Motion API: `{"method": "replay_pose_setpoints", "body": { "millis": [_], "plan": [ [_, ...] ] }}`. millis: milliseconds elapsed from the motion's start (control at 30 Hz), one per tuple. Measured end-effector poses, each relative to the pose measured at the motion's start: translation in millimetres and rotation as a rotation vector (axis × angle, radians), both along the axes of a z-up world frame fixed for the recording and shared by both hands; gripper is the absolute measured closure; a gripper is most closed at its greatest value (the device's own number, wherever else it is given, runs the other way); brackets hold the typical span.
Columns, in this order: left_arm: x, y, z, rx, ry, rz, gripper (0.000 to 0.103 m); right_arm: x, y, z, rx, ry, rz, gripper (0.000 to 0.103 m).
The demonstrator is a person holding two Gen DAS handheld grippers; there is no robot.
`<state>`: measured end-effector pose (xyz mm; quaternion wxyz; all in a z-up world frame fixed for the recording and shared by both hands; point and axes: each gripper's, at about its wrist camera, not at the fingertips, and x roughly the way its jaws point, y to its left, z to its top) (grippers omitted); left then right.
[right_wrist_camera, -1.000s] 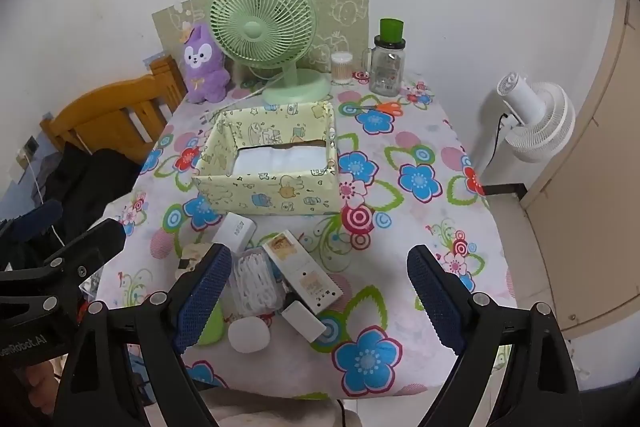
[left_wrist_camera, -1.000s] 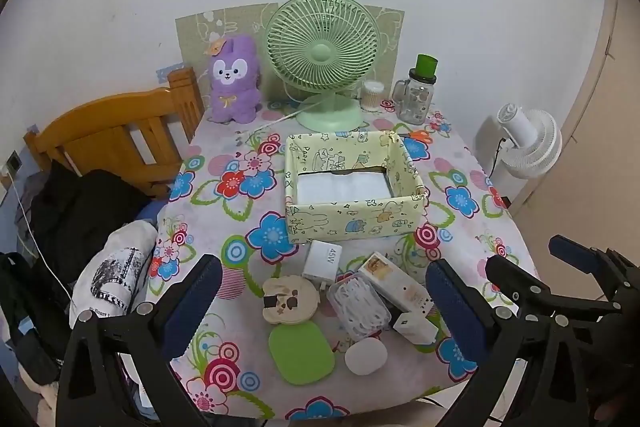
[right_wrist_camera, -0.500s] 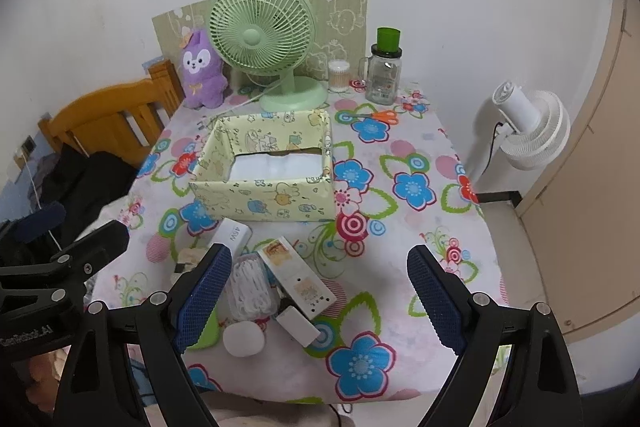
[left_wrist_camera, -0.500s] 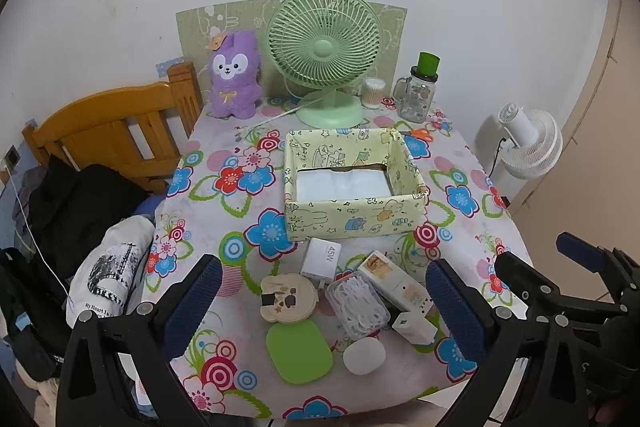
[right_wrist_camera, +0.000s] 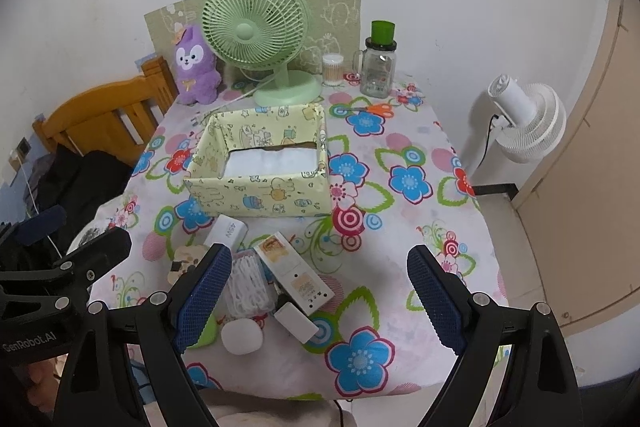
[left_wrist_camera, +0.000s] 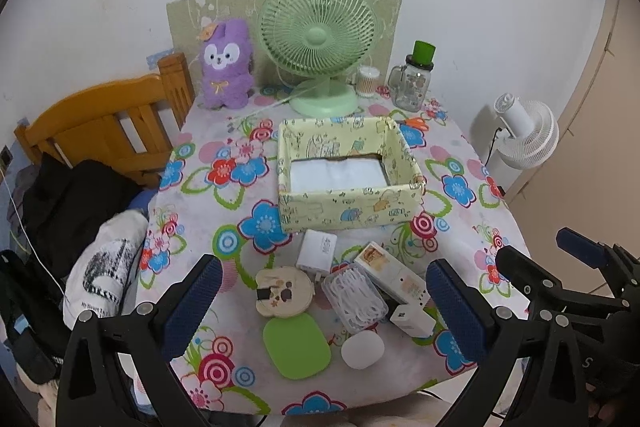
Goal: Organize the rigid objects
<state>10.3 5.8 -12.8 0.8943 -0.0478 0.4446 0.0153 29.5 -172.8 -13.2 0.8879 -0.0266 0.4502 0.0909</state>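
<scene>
Small rigid items lie clustered at the near edge of the flowered bench (left_wrist_camera: 248, 195), both tools held above it with nothing in them.

Left wrist view: the left hand-held gripper (left_wrist_camera: 320, 303) is spread wide and empty over the cluster: white charger (left_wrist_camera: 317, 250), bear-shaped wooden piece (left_wrist_camera: 285, 291), clear case of white bits (left_wrist_camera: 355, 301), long white box (left_wrist_camera: 394, 277), small white adapter (left_wrist_camera: 412, 319), green pad (left_wrist_camera: 297, 343), white round case (left_wrist_camera: 362, 343). The yellow patterned box (left_wrist_camera: 348, 213) stands just behind them, white lining inside.
Right wrist view: the right hand-held gripper (right_wrist_camera: 320, 299) is also wide apart and empty; the same cluster lies by its left finger (right_wrist_camera: 204, 299), the green fan (right_wrist_camera: 256, 27) stands behind the box.
</scene>
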Motion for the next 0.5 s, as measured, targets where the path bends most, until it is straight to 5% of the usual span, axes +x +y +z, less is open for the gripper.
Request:
{"method": "replay_pose_setpoints", "body": {
  "millis": [500],
  "plan": [
    [-0.9, 4.5, 1.1, 0.016, -0.008, 0.000, 0.002, -3.1, 2.5, 0.5, -0.004, -0.005, 0.006, 0.011]
  ]
}}
